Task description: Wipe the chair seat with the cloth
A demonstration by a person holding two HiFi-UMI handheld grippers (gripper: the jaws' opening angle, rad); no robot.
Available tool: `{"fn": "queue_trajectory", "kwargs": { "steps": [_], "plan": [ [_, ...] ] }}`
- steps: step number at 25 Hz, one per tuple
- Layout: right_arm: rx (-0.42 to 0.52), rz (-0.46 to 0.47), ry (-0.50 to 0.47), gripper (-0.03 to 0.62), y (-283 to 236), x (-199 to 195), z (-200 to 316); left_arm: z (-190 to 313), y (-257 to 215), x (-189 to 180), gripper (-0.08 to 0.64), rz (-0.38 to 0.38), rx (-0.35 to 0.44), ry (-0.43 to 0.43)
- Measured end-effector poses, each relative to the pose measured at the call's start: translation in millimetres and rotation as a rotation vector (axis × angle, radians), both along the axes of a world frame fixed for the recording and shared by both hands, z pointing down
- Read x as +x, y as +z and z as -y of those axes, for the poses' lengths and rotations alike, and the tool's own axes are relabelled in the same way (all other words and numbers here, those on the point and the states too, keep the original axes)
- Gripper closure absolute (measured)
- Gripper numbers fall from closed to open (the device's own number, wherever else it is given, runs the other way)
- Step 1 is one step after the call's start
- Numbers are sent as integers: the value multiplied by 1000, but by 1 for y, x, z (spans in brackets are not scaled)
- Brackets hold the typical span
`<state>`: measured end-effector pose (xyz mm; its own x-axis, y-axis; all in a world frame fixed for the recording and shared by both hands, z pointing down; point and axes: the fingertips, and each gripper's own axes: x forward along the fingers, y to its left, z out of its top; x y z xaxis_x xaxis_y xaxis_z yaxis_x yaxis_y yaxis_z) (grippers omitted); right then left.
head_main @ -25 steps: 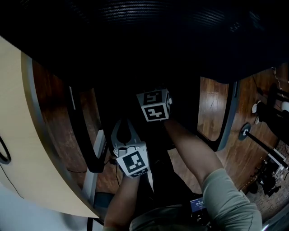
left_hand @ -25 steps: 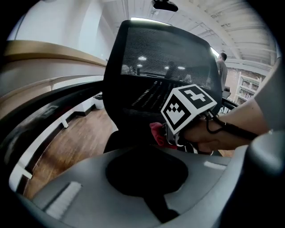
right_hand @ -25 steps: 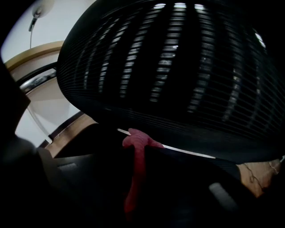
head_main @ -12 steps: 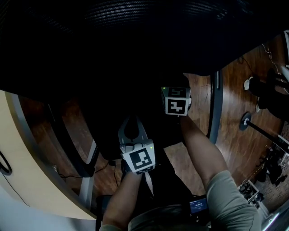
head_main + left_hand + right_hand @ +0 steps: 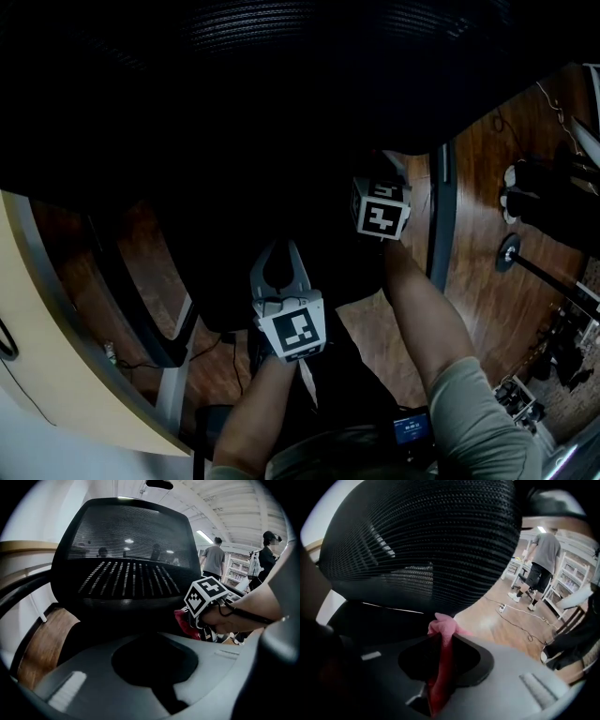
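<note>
**Cloth sits at the seat's right side; the unwiped span lies to its left**

At the left, the grey left gripper point(image 5: 278, 253) rests over the near middle of the dark, broad seat point(image 5: 234, 216) of the office chair. Its jaws are closed together with nothing between them, and it points toward the black mesh backrest point(image 5: 126, 550) at a moderate downward tilt. The forearm behind it rises from the bottom of the head view.

Further right, the right gripper point(image 5: 440, 637) is clamped on the soft pink cloth point(image 5: 440, 623). The cloth runs lengthwise along the jaw line, with a crumpled tuft poking out past the tips. This gripper hangs over the seat's right part, near the dark curved right armrest point(image 5: 441, 216), pitched more steeply down on a well-extended arm. Whether the tuft touches the seat I cannot tell; the view is too dark.

By my reading, the right hand is the one placed to wipe, and most of the seat lies to the left of the cloth and toward the backrest
</note>
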<state>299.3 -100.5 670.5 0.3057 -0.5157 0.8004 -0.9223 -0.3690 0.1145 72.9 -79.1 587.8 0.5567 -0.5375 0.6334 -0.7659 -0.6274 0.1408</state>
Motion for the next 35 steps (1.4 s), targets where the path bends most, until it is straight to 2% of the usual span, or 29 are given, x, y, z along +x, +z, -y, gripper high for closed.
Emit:
{"fn": "queue_trajectory", "kwargs": {
  "steps": [3,6,9,13,18,22,28,33,35],
  "plan": [
    [23,18,6,526,-12,-9,12,12,-8,-15,554,6,15,-44],
    [38,44,-40,526,-21,-39,18,20,-13,-42,554,27,30,-112],
    [69,85,-135,526,-31,-99,32,21,-15,-83,554,70,24,-159],
    [137,199,-255,525,-43,-192,60,12,-11,-134,554,98,17,-238],
    [176,318,-442,525,-47,-302,89,-1,-7,-181,554,97,-4,-280],
    [165,397,-549,525,-44,-362,97,-21,-4,-202,554,75,-35,-283],
    [143,403,-682,525,-40,-421,98,-45,6,-225,554,83,-73,-274],
    [121,388,-656,525,-19,-434,88,-40,11,-227,554,100,-75,-212],
    [108,378,-654,525,-11,-430,82,-37,17,-228,554,107,-69,-219]
  ]
}}
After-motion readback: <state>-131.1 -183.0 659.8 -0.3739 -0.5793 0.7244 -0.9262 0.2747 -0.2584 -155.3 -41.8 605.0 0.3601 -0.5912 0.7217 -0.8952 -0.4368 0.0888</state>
